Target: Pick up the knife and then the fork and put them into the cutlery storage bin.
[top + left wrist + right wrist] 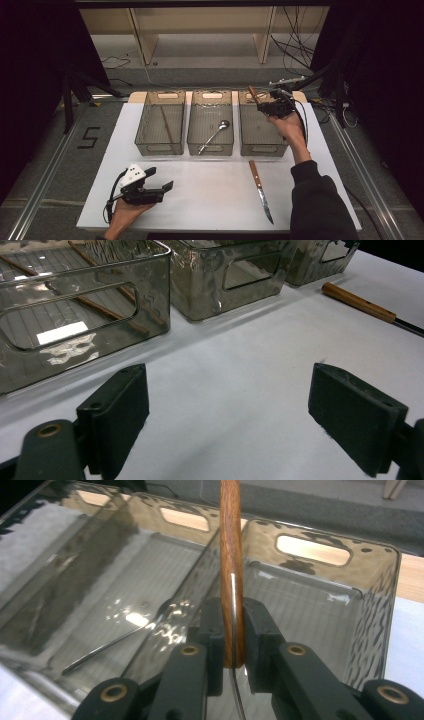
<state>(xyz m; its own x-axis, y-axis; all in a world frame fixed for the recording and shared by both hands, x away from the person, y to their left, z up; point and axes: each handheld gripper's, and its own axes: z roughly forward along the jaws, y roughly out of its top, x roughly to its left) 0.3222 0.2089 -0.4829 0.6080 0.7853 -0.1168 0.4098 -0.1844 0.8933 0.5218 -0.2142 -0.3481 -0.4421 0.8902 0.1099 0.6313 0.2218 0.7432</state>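
Observation:
My right gripper (263,104) hovers over the far end of the right clear bin (262,148). It is shut on a wooden-handled piece of cutlery (253,94). In the right gripper view the brown handle (231,555) stands upright, clamped between the jaws of the gripper (231,625), with the empty bin (395,565) below; the cutlery's working end is hidden. My left gripper (160,178) rests low over the white table near the front left, open with nothing between its pads (227,390).
A wooden-handled knife (260,189) (357,302) lies on the table in front of the right bin. The middle bin (210,148) holds a spoon (215,134) (115,647). In the left bin (159,149) (75,330) lie chopsticks (166,125) (100,307).

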